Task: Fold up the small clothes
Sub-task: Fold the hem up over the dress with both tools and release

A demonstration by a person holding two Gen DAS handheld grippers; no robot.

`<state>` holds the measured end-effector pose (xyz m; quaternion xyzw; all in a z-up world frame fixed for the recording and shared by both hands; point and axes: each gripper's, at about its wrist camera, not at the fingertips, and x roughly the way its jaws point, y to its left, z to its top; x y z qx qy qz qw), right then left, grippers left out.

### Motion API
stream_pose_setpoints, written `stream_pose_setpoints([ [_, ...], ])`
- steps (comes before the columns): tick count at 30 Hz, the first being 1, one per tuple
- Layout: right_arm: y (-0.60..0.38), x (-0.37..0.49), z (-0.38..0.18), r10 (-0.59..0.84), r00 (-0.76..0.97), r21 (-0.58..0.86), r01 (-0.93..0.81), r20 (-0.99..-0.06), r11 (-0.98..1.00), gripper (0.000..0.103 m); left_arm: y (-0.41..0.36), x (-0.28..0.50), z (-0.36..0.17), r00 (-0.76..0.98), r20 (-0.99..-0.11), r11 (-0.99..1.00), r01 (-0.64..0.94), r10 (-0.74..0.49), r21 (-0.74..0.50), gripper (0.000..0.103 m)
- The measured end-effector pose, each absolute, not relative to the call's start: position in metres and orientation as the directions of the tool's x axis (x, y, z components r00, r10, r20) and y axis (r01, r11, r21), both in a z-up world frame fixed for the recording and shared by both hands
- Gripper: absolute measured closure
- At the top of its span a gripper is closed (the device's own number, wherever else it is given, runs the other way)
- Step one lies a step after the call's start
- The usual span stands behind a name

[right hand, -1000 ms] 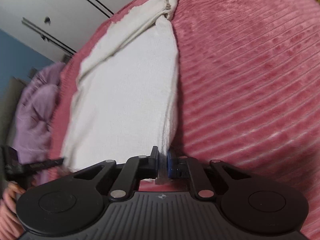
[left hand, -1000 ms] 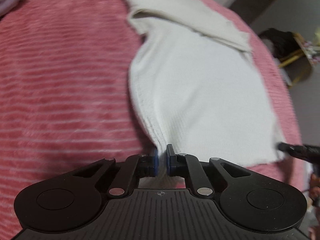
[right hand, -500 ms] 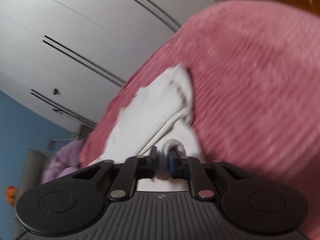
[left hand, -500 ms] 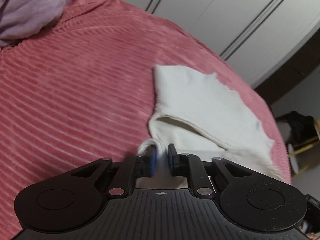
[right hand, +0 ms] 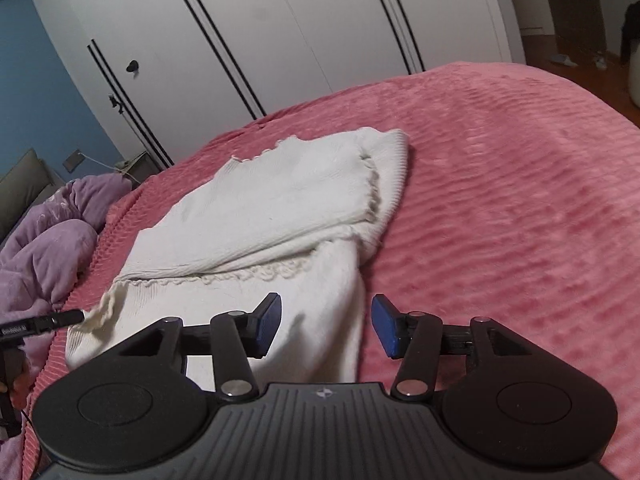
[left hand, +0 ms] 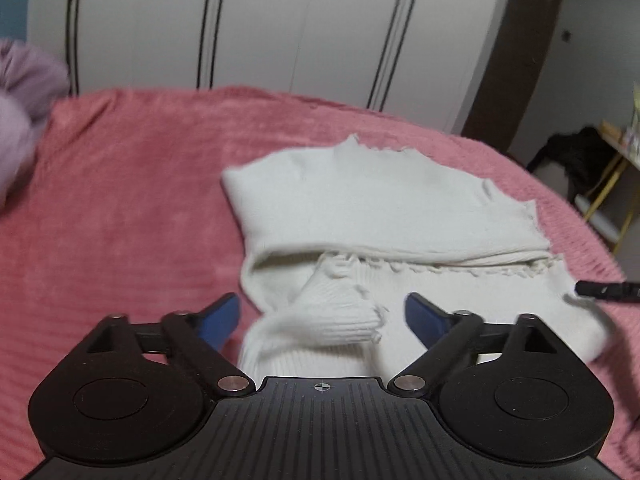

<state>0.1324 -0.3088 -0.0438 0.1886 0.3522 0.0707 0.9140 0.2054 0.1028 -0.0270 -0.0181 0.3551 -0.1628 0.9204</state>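
**White knit garment folded over on the pink bedspread, both grippers spread wide**

The white knit garment (left hand: 380, 216) lies in the centre of the left wrist view, folded so that an upper layer overlaps a lower one along a frilled edge running across the middle of the frame. A ribbed cuff or hem (left hand: 340, 316) bunches up in the lower centre, between the blue pads. In the right wrist view the same garment (right hand: 272, 208) stretches from lower left toward the upper centre, its ribbed edge curling round at the top right of the cloth.

The left gripper (left hand: 322, 314) has its jaws wide apart and grips nothing; the bunched cloth sits in the gap, and whether it touches the pads cannot be told. The right gripper (right hand: 326, 330) is likewise wide, its left pad over the cloth and its right pad over bare bedspread, with the garment's lower right edge between them.

The garment rests on a pink ribbed bedspread (left hand: 120, 208) that fills the middle and lower part of both views. A purple quilt (right hand: 44, 248) lies bunched at the left edge. White wardrobe doors (right hand: 300, 28) with dark vertical lines fill the top of each frame. A yellow-framed stand (left hand: 612, 184) stands at the right edge of the left wrist view.
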Motion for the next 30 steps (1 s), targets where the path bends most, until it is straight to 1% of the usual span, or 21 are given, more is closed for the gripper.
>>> stream_pose_setpoints([
  [1, -0.305, 0.135, -0.044, 0.256, 0.739, 0.378, -0.002, -0.623, 0.926, 0.056, 0.096, 0.211, -0.029, 0.685, -0.664, 0.945, 0.307, -0.298, -0.108, 0.008],
  [3, -0.300, 0.142, -0.047, 0.247, 0.723, 0.357, 0.000, -0.645, 0.934, 0.067, 0.089, 0.215, -0.028, 0.659, -0.677, 0.923, 0.378, -0.326, -0.077, 0.008],
  [4, -0.298, 0.146, -0.049, 0.248, 0.713, 0.357, 0.004, -0.656, 0.934, 0.076, 0.088, 0.215, -0.029, 0.654, -0.674, 0.911, 0.406, -0.343, -0.071, 0.008],
  [5, -0.297, 0.147, -0.051, 0.253, 0.708, 0.358, 0.001, -0.660, 0.934, 0.088, 0.088, 0.215, -0.031, 0.647, -0.679, 0.907, 0.417, -0.346, -0.064, 0.008],
  [6, -0.296, 0.148, -0.052, 0.259, 0.702, 0.356, -0.009, -0.663, 0.934, 0.092, 0.088, 0.217, -0.035, 0.632, -0.694, 0.907, 0.416, -0.345, -0.072, 0.009],
  [7, -0.295, 0.147, -0.052, 0.258, 0.703, 0.350, -0.014, -0.663, 0.936, 0.094, 0.090, 0.221, -0.040, 0.612, -0.713, 0.910, 0.404, -0.341, -0.088, 0.016],
  [8, -0.294, 0.146, -0.052, 0.253, 0.709, 0.344, -0.016, -0.658, 0.939, 0.094, 0.091, 0.225, -0.045, 0.591, -0.735, 0.916, 0.387, -0.333, -0.104, 0.032],
  [9, -0.293, 0.145, -0.051, 0.252, 0.712, 0.342, -0.018, -0.656, 0.939, 0.094, 0.094, 0.229, -0.049, 0.577, -0.752, 0.924, 0.366, -0.320, -0.113, 0.040],
  [10, -0.293, 0.145, -0.051, 0.253, 0.714, 0.346, -0.016, -0.652, 0.938, 0.094, 0.096, 0.232, -0.053, 0.568, -0.765, 0.933, 0.340, -0.303, -0.117, 0.055],
  [11, -0.292, 0.146, -0.051, 0.252, 0.715, 0.347, -0.013, -0.652, 0.938, 0.093, 0.099, 0.234, -0.055, 0.563, -0.769, 0.937, 0.324, -0.304, -0.134, 0.061],
  [12, -0.291, 0.147, -0.051, 0.246, 0.713, 0.340, -0.012, -0.657, 0.940, 0.093, 0.101, 0.234, -0.055, 0.563, -0.764, 0.937, 0.314, -0.314, -0.154, 0.063],
  [14, -0.289, 0.151, -0.052, 0.236, 0.706, 0.326, -0.008, -0.668, 0.945, 0.091, 0.104, 0.234, -0.054, 0.577, -0.752, 0.939, 0.299, -0.321, -0.171, 0.079],
  [15, -0.288, 0.153, -0.052, 0.236, 0.702, 0.323, -0.008, -0.672, 0.946, 0.090, 0.104, 0.233, -0.051, 0.587, -0.743, 0.939, 0.298, -0.322, -0.171, 0.083],
  [16, -0.287, 0.154, -0.052, 0.232, 0.703, 0.317, -0.010, -0.673, 0.948, 0.093, 0.104, 0.230, -0.047, 0.601, -0.731, 0.939, 0.303, -0.322, -0.164, 0.088],
  [19, -0.283, 0.151, -0.045, 0.208, 0.714, 0.268, -0.029, -0.669, 0.963, 0.096, 0.108, 0.222, -0.029, 0.632, -0.692, 0.926, 0.345, -0.348, -0.150, 0.089],
  [21, -0.282, 0.143, -0.035, 0.212, 0.745, 0.252, -0.061, -0.633, 0.966, 0.097, 0.109, 0.218, -0.013, 0.659, -0.657, 0.919, 0.365, -0.368, -0.149, 0.090],
  [23, -0.284, 0.138, -0.022, 0.210, 0.780, 0.239, -0.079, -0.589, 0.968, 0.097, 0.106, 0.219, 0.004, 0.702, -0.614, 0.922, 0.365, -0.362, -0.126, 0.093],
  [25, -0.284, 0.140, -0.010, 0.189, 0.815, 0.222, -0.075, -0.549, 0.972, 0.097, 0.104, 0.226, 0.021, 0.757, -0.555, 0.931, 0.352, -0.346, -0.101, 0.094],
  [26, -0.285, 0.143, -0.005, 0.174, 0.831, 0.208, -0.073, -0.528, 0.975, 0.097, 0.104, 0.233, 0.026, 0.767, -0.537, 0.931, 0.347, -0.351, -0.112, 0.094],
  [28, -0.284, 0.153, 0.003, 0.136, 0.856, 0.169, -0.058, -0.500, 0.984, 0.097, 0.103, 0.251, 0.030, 0.793, -0.523, 0.948, 0.297, -0.311, -0.113, 0.094],
  [30, -0.280, 0.169, 0.005, 0.085, 0.871, 0.102, -0.041, -0.484, 0.994, 0.097, 0.100, 0.272, 0.022, 0.789, -0.540, 0.955, 0.267, -0.293, -0.128, 0.094],
])
